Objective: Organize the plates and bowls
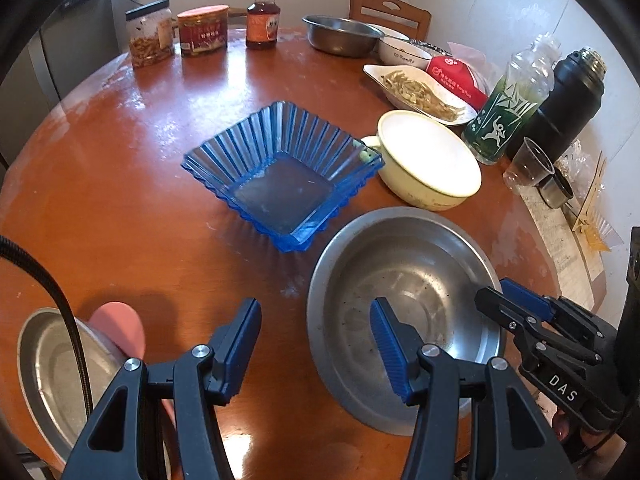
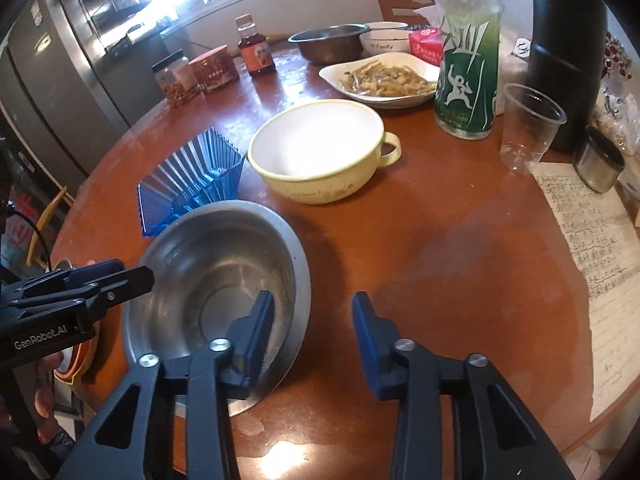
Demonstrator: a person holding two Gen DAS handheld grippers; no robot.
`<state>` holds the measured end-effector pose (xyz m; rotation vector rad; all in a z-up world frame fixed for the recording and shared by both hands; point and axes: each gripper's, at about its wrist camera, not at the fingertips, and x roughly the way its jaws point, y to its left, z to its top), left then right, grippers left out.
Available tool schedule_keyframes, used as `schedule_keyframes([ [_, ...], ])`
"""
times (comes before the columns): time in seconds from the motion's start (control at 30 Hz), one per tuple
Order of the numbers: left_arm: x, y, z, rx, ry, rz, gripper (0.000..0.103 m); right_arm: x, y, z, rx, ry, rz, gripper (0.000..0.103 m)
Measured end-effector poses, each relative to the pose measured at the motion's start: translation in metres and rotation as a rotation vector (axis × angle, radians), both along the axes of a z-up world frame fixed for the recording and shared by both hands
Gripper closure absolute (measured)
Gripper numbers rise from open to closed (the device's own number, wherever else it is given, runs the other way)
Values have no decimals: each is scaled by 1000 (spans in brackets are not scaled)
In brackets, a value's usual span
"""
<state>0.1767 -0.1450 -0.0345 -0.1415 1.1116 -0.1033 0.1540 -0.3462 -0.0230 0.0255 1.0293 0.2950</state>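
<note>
Straddling the steel bowl point(image 2: 216, 292) rim, the right gripper point(image 2: 312, 334) has jaws narrowed but not clamped; the left gripper point(image 1: 316, 344) hangs half-open, empty. Next, pinch and lift.

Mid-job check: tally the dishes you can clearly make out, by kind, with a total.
Steel bowls: 3 (near, far, left edge)
Blue glass dish: 1
Cream handled bowl: 1
White bowl: 1
White plate with food: 1
Total: 7
</note>
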Motion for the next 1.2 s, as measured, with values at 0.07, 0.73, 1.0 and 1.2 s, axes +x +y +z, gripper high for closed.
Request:
schedule_keyframes([
  [0.07, 3, -1, -4, -27, 8, -3, 47, 0, 1, -1, 8, 4, 7, 75],
  [0.73, -19, -9, -5, -13, 30, -48, 79, -16, 3, 10, 25, -14, 42, 87],
  [1.0, -38, -14, -4, -2, 42, -68, 79, -36, 1, 13, 16, -16, 63, 87],
  [1.2, -43, -16, -9, 3, 55, -68, 79, -37, 2, 2, 6, 8, 59, 87],
])
